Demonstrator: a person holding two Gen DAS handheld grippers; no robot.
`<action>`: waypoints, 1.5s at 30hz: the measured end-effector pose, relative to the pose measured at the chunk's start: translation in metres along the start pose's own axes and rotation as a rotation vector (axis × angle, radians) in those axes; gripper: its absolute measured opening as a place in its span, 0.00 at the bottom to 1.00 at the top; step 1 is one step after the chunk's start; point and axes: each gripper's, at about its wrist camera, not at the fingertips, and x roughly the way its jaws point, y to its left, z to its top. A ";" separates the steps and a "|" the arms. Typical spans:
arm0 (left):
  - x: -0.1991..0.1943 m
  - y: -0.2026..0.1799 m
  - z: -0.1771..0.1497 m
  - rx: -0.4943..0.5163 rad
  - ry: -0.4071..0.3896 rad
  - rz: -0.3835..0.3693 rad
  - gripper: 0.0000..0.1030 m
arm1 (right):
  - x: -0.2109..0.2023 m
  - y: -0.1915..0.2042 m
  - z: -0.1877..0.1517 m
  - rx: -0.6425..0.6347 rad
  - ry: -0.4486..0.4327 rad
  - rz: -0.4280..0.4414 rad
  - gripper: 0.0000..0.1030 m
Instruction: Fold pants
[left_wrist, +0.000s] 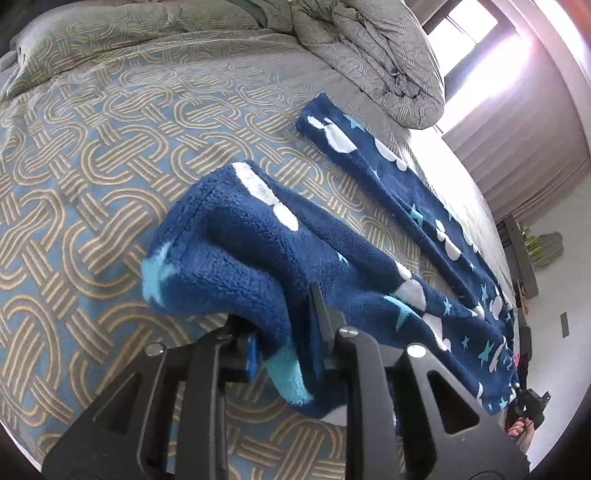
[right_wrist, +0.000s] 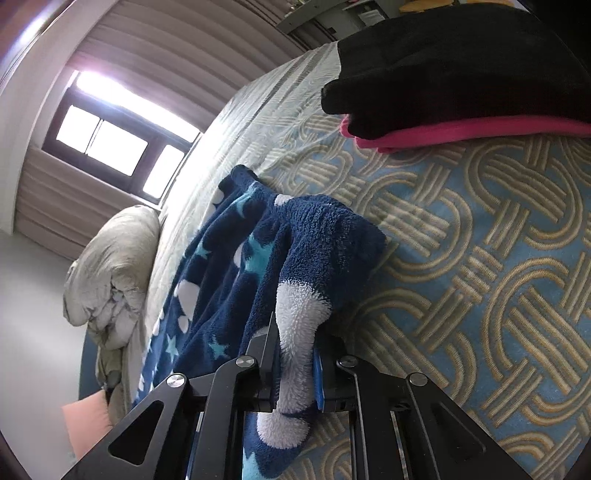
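I hold one pair of pants (left_wrist: 332, 266), dark blue fleece with white clouds and light blue stars, on the bed cover (left_wrist: 92, 166) with the woven ring pattern. My left gripper (left_wrist: 286, 332) is clamped on one bunched end of the pants, and its two fingers press the fleece from both sides. One leg lies flat along the bed edge. My right gripper (right_wrist: 295, 354) is clamped on another bunched part, at a white patch. I count two folded garments stacked near the far side: one black garment (right_wrist: 461, 66) on top of one pink garment (right_wrist: 443, 134). One rolled grey duvet (left_wrist: 376, 55) lies beyond the pants.
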 end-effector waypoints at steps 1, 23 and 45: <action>-0.001 0.002 0.000 -0.008 0.001 0.001 0.38 | 0.001 -0.001 0.000 0.007 0.003 0.002 0.12; 0.019 0.035 -0.002 -0.182 0.017 -0.062 0.59 | 0.008 -0.024 -0.007 0.076 0.027 0.014 0.12; 0.013 0.035 0.005 -0.139 -0.034 -0.043 0.11 | 0.005 -0.030 -0.005 0.081 0.027 0.065 0.11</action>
